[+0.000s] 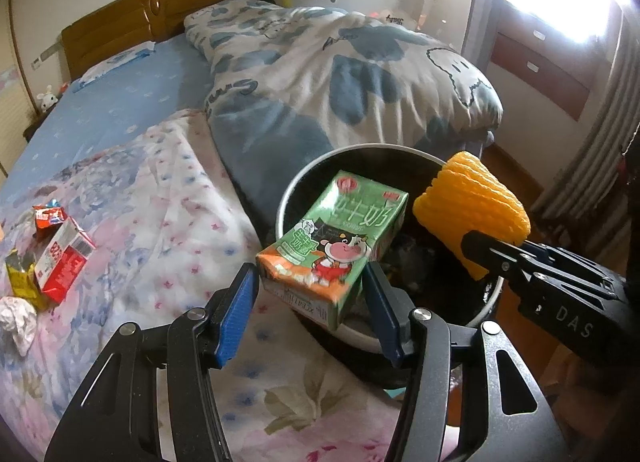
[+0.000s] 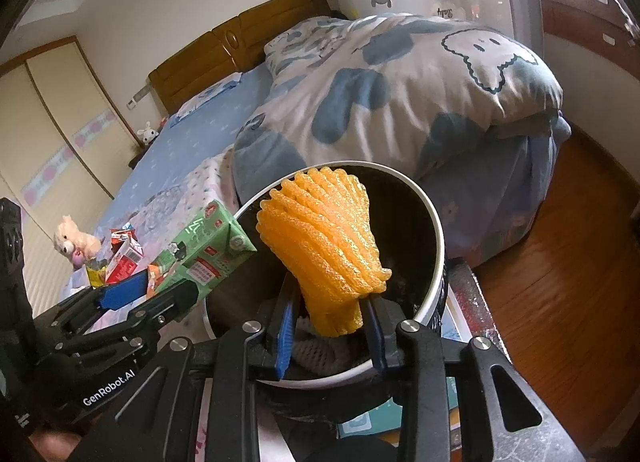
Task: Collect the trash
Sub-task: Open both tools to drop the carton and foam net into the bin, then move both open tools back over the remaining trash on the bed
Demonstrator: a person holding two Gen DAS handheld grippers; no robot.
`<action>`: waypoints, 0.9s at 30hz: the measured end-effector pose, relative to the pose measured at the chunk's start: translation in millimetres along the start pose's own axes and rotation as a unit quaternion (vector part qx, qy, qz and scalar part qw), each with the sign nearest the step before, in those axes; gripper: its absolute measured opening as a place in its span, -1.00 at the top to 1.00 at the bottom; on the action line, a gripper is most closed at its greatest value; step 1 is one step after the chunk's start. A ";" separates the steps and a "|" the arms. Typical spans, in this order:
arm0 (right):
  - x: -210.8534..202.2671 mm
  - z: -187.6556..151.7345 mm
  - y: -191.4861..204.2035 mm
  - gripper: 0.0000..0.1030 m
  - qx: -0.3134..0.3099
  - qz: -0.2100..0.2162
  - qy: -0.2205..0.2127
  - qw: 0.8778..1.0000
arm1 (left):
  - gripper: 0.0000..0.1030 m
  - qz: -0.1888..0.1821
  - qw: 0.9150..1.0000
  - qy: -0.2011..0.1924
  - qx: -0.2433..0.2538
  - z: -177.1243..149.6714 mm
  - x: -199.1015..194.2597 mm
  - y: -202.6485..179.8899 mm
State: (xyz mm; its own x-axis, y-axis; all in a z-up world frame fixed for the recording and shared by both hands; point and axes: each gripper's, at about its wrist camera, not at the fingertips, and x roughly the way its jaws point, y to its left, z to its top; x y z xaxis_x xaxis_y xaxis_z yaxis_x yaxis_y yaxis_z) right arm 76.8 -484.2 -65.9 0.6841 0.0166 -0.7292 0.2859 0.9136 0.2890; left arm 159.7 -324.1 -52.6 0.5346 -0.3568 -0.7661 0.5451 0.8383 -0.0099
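My left gripper [image 1: 309, 272] is shut on a green milk carton [image 1: 340, 229] with a cartoon cow, held tilted over the near rim of a round bin [image 1: 304, 181] with a white rim and a dark inside. The bin stands against the bed's edge. My right gripper [image 2: 328, 294] is shut on an orange foam fruit net [image 2: 324, 229], which sticks up above the bin's opening [image 2: 436, 229]. In the left wrist view the right gripper [image 1: 480, 254] comes in from the right with the foam net [image 1: 472, 201]. In the right wrist view the carton [image 2: 204, 250] sits to the left.
On the floral bedspread to the left lie a red carton [image 1: 64, 262], a yellow wrapper [image 1: 20, 278], a red wrapper [image 1: 48, 215] and crumpled white paper [image 1: 16, 318]. A bunched blue-and-white duvet [image 1: 340, 81] lies behind the bin. A plush toy [image 2: 76, 244] sits by the trash. Wooden floor [image 2: 560, 262] is at right.
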 end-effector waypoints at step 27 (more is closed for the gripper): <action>-17.0 -22.1 37.1 -0.62 0.003 0.033 -0.032 0.999 | -0.17 0.029 0.997 0.008 -0.075 -59.7 -28.5 74.6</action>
State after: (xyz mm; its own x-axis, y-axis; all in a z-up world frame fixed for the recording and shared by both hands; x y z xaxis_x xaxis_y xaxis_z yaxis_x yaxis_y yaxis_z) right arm 61.0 -441.7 -56.4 0.7431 0.0513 -0.6672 0.2424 0.9087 0.3398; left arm 146.5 -226.8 -69.9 0.5511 -0.3004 -0.7785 0.4109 0.9097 -0.0601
